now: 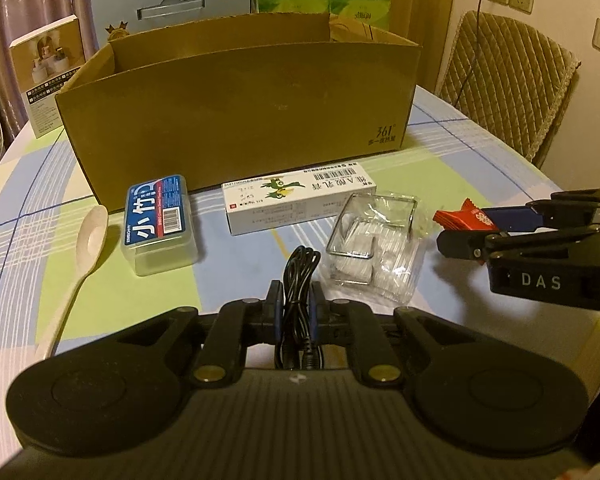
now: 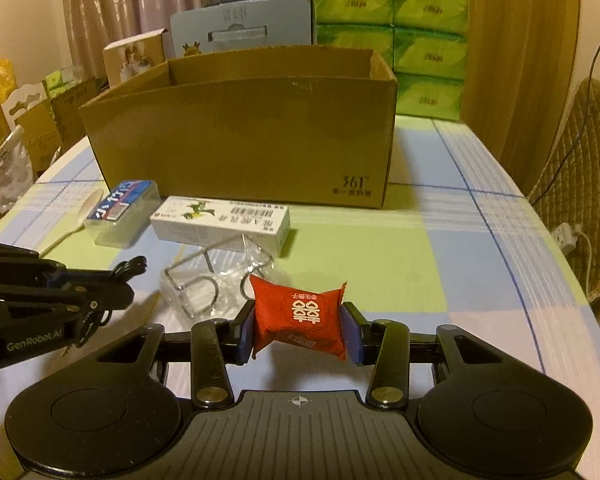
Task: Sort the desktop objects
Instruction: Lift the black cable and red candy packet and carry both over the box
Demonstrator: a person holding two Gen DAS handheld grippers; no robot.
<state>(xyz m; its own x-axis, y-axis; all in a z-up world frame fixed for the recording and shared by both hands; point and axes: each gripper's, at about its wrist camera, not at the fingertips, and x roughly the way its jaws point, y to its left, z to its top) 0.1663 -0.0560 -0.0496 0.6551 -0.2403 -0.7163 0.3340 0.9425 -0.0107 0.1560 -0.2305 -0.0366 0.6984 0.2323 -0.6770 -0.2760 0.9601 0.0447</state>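
Right gripper (image 2: 298, 330) pinches a red packet (image 2: 298, 320); left gripper (image 1: 295, 304) clamps a black cable (image 1: 296, 280), both before the cardboard box (image 1: 236, 120), its inside hidden.

Left gripper (image 1: 294, 304): matte black body, ribbed grey centre plate bearing a small white crosshair mark, two round black discs at the near corners, brass-coloured pivot screws on the linkage arms, blue pads inside the jaws. White "GenRobot.AI" lettering on its side.

Right gripper (image 2: 299, 330): same black build, ribbed plate, crosshair mark, brass screws, blue pads. White "DAS" lettering on its side.
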